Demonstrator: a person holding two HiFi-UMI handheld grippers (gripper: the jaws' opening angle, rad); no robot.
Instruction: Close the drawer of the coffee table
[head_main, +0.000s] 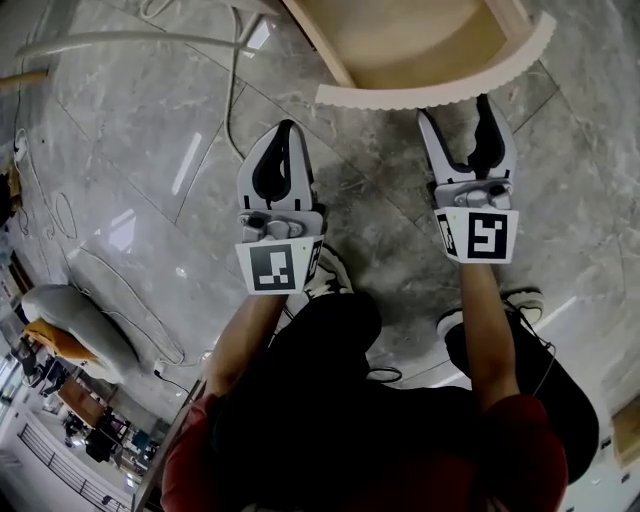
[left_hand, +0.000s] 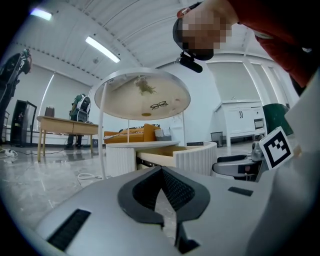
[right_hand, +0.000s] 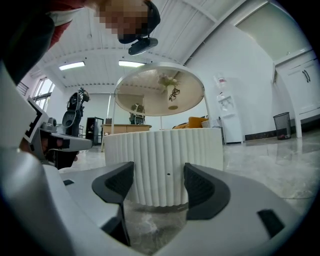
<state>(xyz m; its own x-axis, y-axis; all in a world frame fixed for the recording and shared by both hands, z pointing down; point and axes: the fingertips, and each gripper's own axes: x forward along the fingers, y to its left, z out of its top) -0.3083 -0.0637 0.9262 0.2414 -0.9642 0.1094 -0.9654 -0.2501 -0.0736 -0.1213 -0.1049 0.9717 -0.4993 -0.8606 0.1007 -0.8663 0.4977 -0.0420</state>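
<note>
Drawer (head_main: 440, 92) open; fluted front just beyond right tool (head_main: 458, 125), jaws apart.

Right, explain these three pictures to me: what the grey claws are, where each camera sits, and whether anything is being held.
There is no robot here: a person holds a two-jaw gripper in each hand. The head view looks down from the person's head, and each gripper view rides on its own gripper. The left gripper has its jaws together and empty. The right gripper is open, facing the ribbed front of the pulled-out drawer and holding nothing. The coffee table stands on a marble floor.
</note>
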